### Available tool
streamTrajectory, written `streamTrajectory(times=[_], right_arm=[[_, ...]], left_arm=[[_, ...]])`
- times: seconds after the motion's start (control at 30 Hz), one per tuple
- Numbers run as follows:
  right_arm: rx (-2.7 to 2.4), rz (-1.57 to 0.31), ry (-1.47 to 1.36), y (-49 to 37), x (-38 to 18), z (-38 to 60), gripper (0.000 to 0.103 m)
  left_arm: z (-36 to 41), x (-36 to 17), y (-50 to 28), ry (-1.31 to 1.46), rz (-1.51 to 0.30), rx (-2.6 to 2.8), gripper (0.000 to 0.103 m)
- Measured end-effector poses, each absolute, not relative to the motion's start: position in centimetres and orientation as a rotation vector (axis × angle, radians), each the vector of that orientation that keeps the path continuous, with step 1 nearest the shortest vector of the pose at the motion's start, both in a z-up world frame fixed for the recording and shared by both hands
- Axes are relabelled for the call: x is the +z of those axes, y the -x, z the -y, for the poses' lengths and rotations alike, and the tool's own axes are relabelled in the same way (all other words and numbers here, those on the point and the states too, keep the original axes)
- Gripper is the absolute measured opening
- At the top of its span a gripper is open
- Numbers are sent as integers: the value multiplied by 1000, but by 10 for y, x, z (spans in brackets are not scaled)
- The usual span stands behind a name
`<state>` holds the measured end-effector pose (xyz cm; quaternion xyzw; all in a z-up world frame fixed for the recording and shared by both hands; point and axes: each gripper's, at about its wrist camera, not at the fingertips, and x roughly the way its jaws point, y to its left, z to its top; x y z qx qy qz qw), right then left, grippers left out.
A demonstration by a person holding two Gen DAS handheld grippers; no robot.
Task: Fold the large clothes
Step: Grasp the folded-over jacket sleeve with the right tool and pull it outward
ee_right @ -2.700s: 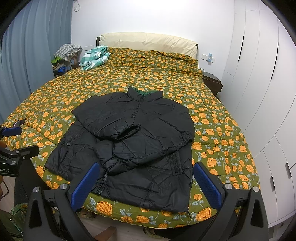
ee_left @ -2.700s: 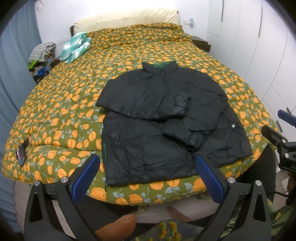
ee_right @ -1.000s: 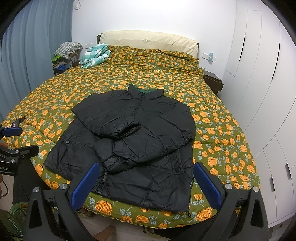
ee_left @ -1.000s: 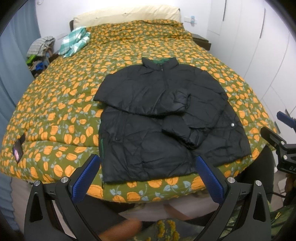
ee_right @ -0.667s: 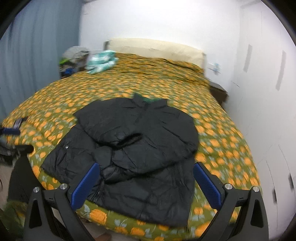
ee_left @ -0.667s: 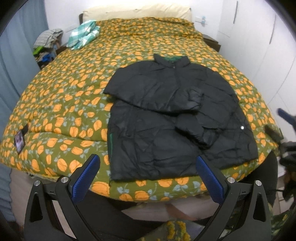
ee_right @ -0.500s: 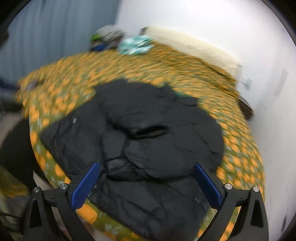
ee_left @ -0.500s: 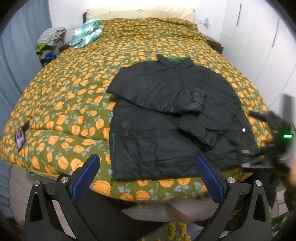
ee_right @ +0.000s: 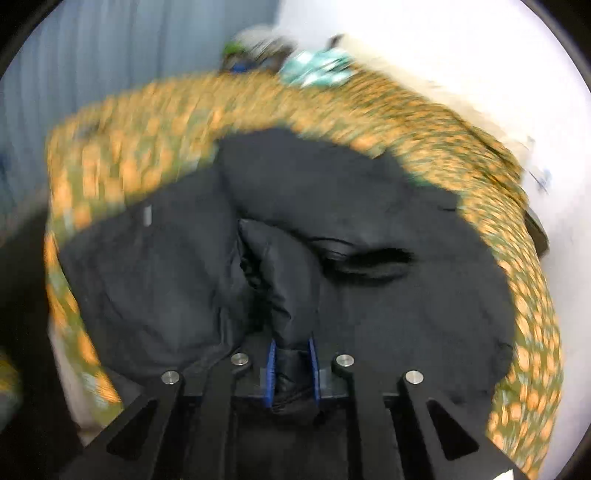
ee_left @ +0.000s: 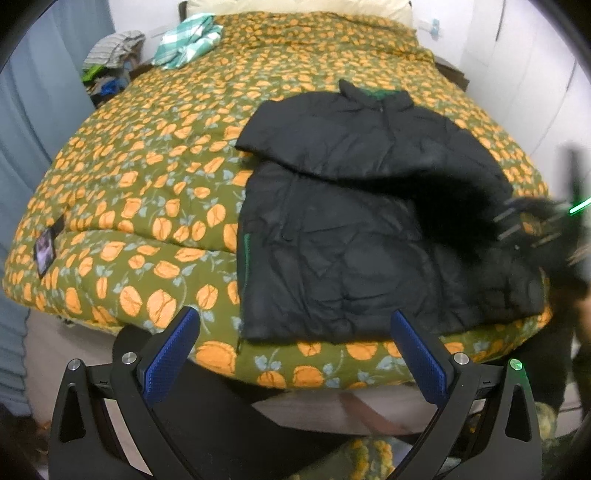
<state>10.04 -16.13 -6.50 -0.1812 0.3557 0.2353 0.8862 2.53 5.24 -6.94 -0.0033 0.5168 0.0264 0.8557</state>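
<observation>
A black puffer jacket (ee_left: 351, 240) lies on the orange-flowered quilt (ee_left: 147, 166) near the bed's foot, its sleeves folded across the chest. My left gripper (ee_left: 293, 317) hangs open in front of the hem, touching nothing. In the right wrist view the jacket (ee_right: 406, 314) fills the middle. My right gripper (ee_right: 293, 356) is closing, and its blue pads (ee_right: 272, 369) pinch a raised fold of jacket fabric. In the left wrist view the right gripper (ee_left: 546, 229) is a dark blur at the jacket's right edge.
A green plaid cloth (ee_left: 188, 37) lies near the cream pillow (ee_left: 295, 7). A heap of clothes (ee_left: 110, 55) sits beside the bed by the blue curtain (ee_left: 22, 110). White wardrobe doors (ee_left: 535, 74) stand on the right. A small dark tag (ee_left: 46, 247) lies on the quilt's left edge.
My right gripper swung down onto the jacket's right side and went from wide open to pinching a fold. The left gripper sank a little closer to the hem, still open.
</observation>
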Motion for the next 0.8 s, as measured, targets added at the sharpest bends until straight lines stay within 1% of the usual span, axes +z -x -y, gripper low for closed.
streamTrajectory(times=[0.07, 0.2, 0.27, 0.33, 0.4, 0.47, 0.6, 0.67, 0.7, 0.73, 0.8], right_arm=[[408, -658, 218, -95, -14, 213, 14], [182, -507, -15, -86, 68, 333, 14], [44, -454, -79, -75, 93, 394, 14], [-88, -435, -84, -72, 102, 441, 14], [-211, -451, -93, -70, 96, 484, 14], [-324, -506, -97, -71, 76, 522, 14], [-452, -671, -168, -83, 8, 584, 14], [-518, -803, -238, -90, -31, 608, 17], [-532, -833, -262, -88, -42, 612, 27], [-541, -847, -294, -87, -53, 615, 50], [-552, -808, -324, -81, -57, 612, 74]], left_arm=[[-46, -73, -33, -27, -1094, 50, 102], [-30, -69, -39, -66, -1081, 23, 102], [-25, -68, -41, -72, -1077, 12, 102], [-20, -69, -44, -74, -1084, -1, 102], [-16, -71, -50, -80, -1090, -12, 102], [-10, -71, -58, -97, -1092, -22, 102], [2, -65, -70, -146, -1061, -29, 102], [6, -61, -73, -167, -1037, -26, 102], [6, -60, -75, -171, -1031, -26, 102], [6, -60, -77, -172, -1030, -27, 102], [5, -63, -81, -175, -1038, -28, 102]])
